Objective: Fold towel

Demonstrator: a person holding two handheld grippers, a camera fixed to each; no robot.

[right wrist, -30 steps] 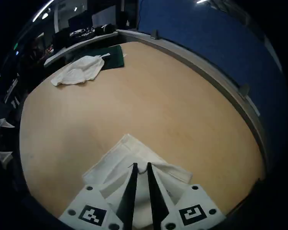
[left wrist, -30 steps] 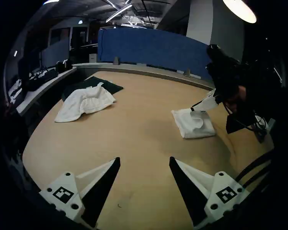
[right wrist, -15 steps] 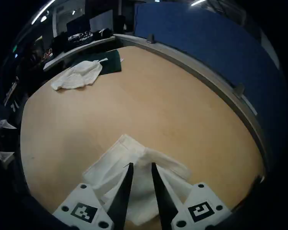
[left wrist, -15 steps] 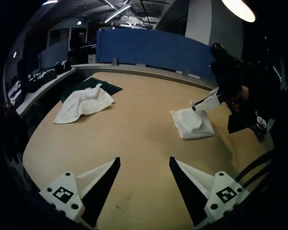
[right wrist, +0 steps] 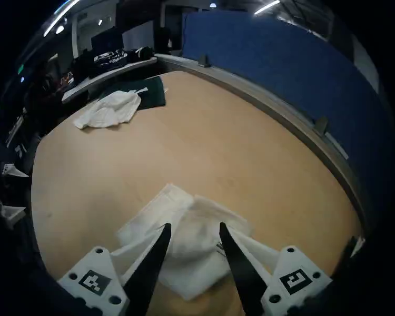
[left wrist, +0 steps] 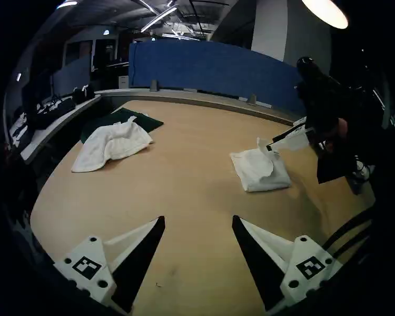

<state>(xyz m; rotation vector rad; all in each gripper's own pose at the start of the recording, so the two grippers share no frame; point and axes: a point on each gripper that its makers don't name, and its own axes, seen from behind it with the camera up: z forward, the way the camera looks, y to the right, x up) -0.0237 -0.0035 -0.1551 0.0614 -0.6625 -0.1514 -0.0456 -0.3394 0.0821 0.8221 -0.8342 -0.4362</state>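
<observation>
Right hand-held gripper hangs over the folded towel, fingers parted, gripping nothing. It sits near the right edge of the surface. Left hand-held gripper, wide open and empty, hovers at the near edge. A 2nd, crumpled towel lies by the far-left edge.

Folded towel on table, right; crumpled towel well apart left, overlapping cloth behind.
</observation>
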